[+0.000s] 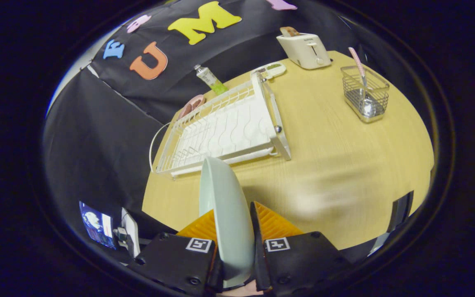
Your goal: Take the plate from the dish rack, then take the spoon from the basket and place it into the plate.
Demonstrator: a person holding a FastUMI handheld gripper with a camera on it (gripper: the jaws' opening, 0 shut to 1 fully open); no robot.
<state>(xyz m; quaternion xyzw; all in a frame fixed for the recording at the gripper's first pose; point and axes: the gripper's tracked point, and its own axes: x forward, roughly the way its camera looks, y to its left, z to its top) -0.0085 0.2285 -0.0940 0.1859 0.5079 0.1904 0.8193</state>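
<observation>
Tongs (234, 231) pinching the pale green round plate (225, 214) on edge, rim upright between both fingers, clear of the white wire dish rack (221, 132). Light wooden bench (336, 165) lies below. Spoon with pink checked handle (361, 82) stands in the wire mesh basket (364, 98), ahead and to the right, well apart.

The plate's (225, 206) lower rim is hidden between the gripper's (232, 225) fingers, which clamp it edge-on. The spoon's (363, 88) bowl blurs behind the basket's (364, 93) wire. The pink thing (192, 105) behind the rack (225, 128) is half hidden.
</observation>
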